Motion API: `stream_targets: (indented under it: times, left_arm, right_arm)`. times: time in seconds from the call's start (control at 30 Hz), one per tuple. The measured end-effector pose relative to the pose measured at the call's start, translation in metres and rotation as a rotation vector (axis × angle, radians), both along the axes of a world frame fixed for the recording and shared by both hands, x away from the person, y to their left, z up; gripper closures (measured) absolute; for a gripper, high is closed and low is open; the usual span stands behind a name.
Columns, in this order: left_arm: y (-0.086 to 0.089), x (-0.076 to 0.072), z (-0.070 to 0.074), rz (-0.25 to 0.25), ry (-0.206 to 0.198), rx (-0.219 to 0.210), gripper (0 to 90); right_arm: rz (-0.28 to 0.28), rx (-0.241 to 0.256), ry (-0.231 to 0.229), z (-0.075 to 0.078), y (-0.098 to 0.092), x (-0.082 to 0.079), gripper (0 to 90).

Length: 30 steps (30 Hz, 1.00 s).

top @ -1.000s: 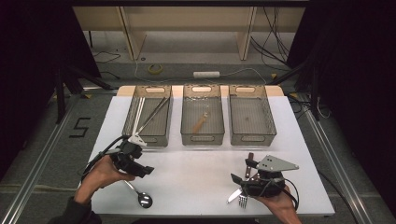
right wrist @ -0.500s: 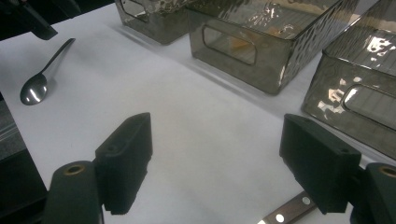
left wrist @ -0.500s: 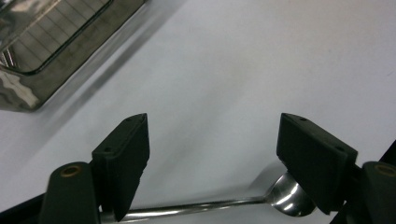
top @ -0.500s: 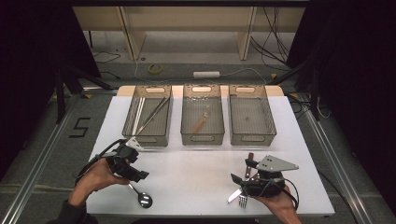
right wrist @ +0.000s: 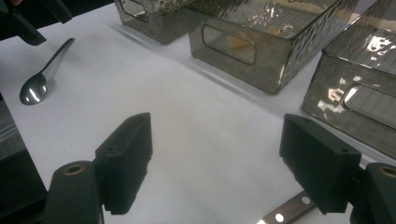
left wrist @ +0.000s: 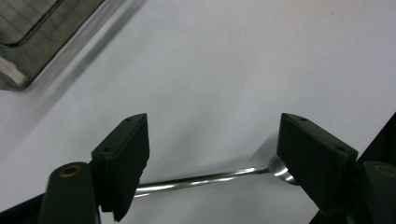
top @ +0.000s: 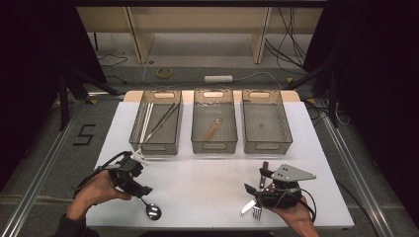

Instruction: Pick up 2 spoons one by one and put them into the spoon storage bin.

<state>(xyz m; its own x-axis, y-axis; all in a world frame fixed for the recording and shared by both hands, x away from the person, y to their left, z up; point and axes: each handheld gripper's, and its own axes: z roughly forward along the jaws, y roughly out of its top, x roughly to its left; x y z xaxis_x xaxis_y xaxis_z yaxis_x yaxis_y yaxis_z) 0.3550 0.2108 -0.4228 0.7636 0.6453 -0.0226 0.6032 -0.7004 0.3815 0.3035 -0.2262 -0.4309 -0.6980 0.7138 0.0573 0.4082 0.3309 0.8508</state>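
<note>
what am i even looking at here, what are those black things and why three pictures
A person sits at a white table holding a hand-held two-jaw gripper in each hand: the left gripper and the right gripper. The high view looks down from above. Each of the other two pictures comes from a camera riding on one gripper, so the black blocks are its own jaws. Three bins stand at the far side. A spoon lies between the left gripper's open jaws, not yet gripped. A fork and a knife lie by the right gripper, which is open and holds nothing.

Dark room, grey floor [top: 44, 148], wooden shelf unit [top: 197, 29] behind.
</note>
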Motion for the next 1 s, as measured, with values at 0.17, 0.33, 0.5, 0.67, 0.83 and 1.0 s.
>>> stream_targets:
  times: [0.17, 0.33, 0.5, 0.67, 0.83, 1.0]
  left_arm:
    - [0.003, -0.001, -0.003, -0.011, 0.01, 0.03, 25.0]
    - [0.007, -0.003, -0.006, -0.028, 0.02, 0.045, 25.0]
    - [0.011, -0.005, -0.009, -0.048, 0.023, 0.062, 24.7]
    - [0.012, -0.009, -0.012, -0.07, 0.03, 0.079, 25.0]
    - [0.013, -0.011, -0.017, -0.106, 0.037, 0.102, 26.5]
    - [0.015, -0.013, -0.022, -0.131, 0.037, 0.134, 28.3]
  right_arm:
    - [0.0, -0.001, 0.0, -0.001, -0.002, 0.0, 26.5]
    - [0.001, -0.002, 0.001, -0.001, -0.002, 0.0, 26.5]
    - [0.004, -0.003, -0.001, -0.001, -0.002, 0.0, 26.5]
    - [0.005, -0.004, 0.001, -0.001, -0.001, 0.0, 26.5]
    - [0.002, -0.004, 0.002, -0.001, -0.001, 0.0, 26.5]
    - [0.005, -0.006, 0.002, -0.001, -0.001, 0.001, 26.5]
